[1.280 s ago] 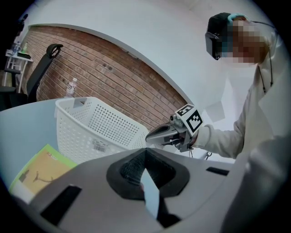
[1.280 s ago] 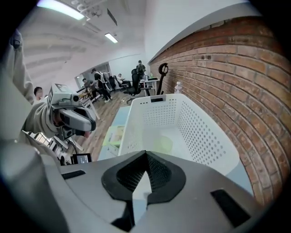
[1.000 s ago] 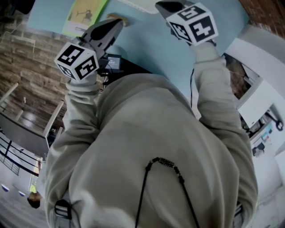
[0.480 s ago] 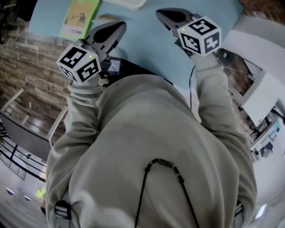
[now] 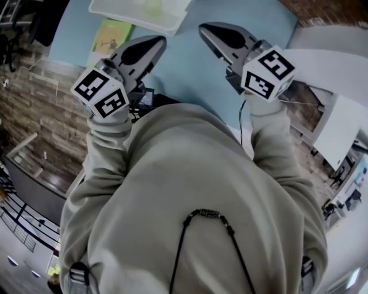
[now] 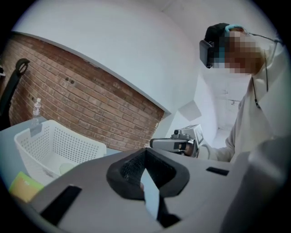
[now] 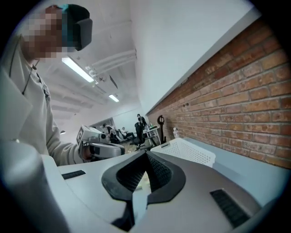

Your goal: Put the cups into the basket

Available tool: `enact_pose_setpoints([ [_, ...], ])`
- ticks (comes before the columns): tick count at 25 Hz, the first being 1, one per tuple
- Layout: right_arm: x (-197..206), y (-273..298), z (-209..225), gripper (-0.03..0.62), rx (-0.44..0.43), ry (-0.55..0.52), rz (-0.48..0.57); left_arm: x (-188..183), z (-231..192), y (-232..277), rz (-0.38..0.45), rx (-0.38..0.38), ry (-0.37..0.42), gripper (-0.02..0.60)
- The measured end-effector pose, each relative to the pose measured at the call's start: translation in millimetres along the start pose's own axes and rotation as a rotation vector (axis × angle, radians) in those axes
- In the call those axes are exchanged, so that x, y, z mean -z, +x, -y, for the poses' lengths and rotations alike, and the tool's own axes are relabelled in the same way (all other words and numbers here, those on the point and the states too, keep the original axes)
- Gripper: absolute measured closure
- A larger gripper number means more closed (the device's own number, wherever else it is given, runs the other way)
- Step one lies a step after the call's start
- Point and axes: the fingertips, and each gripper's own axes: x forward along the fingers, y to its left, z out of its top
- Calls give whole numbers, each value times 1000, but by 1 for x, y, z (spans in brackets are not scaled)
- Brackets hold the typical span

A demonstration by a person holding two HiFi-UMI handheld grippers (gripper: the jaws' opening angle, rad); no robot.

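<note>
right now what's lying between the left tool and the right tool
Nothing: the head view shows only bare blue table between the left tool and the right tool.

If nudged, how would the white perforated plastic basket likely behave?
Probably light: the white perforated plastic basket has thin, hole-filled walls. It likely slides rather than tips, sitting wide and low on the smooth blue table.

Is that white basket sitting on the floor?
No, the basket stands on top of the light blue table.
</note>
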Motion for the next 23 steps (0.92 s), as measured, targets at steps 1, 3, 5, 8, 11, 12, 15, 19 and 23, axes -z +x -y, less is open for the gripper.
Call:
enact_pose_setpoints([
  [1, -9, -5, -6, 582, 3, -8, 23, -6, 5, 0, 4, 13, 14, 584],
  [3, -26, -13, -15, 582, 11, -24, 56, -20, 14, -1, 18, 42, 37, 584],
  [5, -42, -21, -25, 582, 15, -41, 79, -33, 21, 0, 36, 71, 55, 584],
  [8, -60, -27, -40, 582, 29, -84, 97, -45, 28, -2, 65, 107, 64, 584],
  [11, -71, -26, -50, 582, 48, -113, 116, -49, 35, -4, 69, 141, 82, 584],
  [12, -73, -26, -51, 582, 53, -116, 120, -49, 37, -3, 65, 151, 91, 584],
  [15, -72, -27, -50, 582, 69, -116, 125, -49, 42, 1, 53, 176, 109, 584],
  [19, -65, -28, -46, 582, 85, -116, 123, -50, 42, 1, 49, 173, 111, 584],
  [23, -59, -35, -39, 582, 100, -82, 125, -50, 44, 0, 58, 157, 103, 584],
])
